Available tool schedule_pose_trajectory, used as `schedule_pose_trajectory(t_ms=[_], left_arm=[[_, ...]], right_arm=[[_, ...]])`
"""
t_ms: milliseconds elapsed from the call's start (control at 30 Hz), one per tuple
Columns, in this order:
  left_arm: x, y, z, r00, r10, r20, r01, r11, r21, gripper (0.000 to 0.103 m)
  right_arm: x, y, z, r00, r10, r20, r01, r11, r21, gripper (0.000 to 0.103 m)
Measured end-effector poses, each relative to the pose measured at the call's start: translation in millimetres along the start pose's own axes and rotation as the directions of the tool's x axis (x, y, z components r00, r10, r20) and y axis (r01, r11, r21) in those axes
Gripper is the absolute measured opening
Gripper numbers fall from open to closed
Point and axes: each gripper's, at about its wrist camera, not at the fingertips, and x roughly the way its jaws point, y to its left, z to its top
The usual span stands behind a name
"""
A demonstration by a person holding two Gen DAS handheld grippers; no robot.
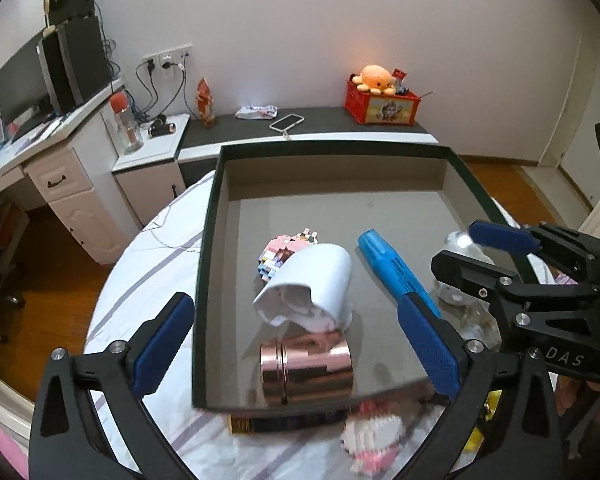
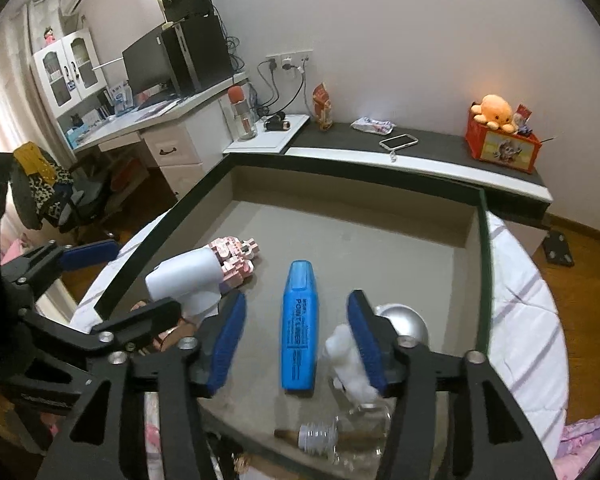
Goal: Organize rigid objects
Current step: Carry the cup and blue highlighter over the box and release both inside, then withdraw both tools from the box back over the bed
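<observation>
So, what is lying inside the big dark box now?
Inside the box: a blue highlighter, a white hair dryer, a pink block figure partly hidden behind it, and a copper tin. The dryer's underside is covered.

Even, dim indoor light; warm glow above the plush octopus (image 1: 374, 77) (fisheye bends edges); foreground blurred.

Both grippers hanging with jaws parted, pointing steeply down

The left gripper (image 1: 295, 344) is holding its blue pads spread as wide as they go, gripping nothing. The right gripper (image 2: 295, 344) is standing just beside it, jaws partly apart, pads (image 2: 227, 344) pressing on nothing, both tilting forward and downward.
</observation>
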Motion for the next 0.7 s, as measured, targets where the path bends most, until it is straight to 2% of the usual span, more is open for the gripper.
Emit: schedule_pose_trajectory(t_ms=[33,67,100,300,333,433,533,700], left_arm=[[-5,0,-2,1.0,-0.007,0.005,0.007,1.0,-0.001,0.103],[-12,1,-4,1.0,-0.022,0.012,0.022,1.0,-0.006,0.103],[-17,1,-6,0.999,-0.032,0.017,0.032,0.999,-0.012,0.103],[-59,0,-26,0.995,-0.035,0.09,0.038,0.999,-0.026,0.103],[-64,2,-29,0.994,-0.047,0.099,0.051,0.998,-0.037,0.103],[-85,6,-43,0.982,-0.132,0.133,0.141,0.988,-0.064,0.103],[-102,9,-61,0.981,-0.12,0.153,0.132,0.989,-0.069,0.103],[-123,21,-98,0.988,-0.069,0.136,0.083,0.992,-0.096,0.103]], right_arm=[[-3,1,0,1.0,-0.01,0.006,0.01,1.0,0.0,0.071],[-8,2,-2,1.0,-0.027,0.016,0.027,1.0,0.005,0.08],[-13,3,-4,0.999,-0.039,0.028,0.039,0.999,0.009,0.082],[-46,19,-20,0.997,-0.02,0.081,0.02,1.0,0.0,0.083],[-51,22,-22,0.996,-0.024,0.091,0.024,1.0,-0.003,0.083],[-73,31,-32,0.99,-0.057,0.13,0.059,0.998,-0.014,0.092],[-94,37,-43,0.983,-0.075,0.17,0.08,0.997,-0.019,0.092],[-126,35,-71,0.975,-0.115,0.192,0.115,0.993,0.007,0.093]])
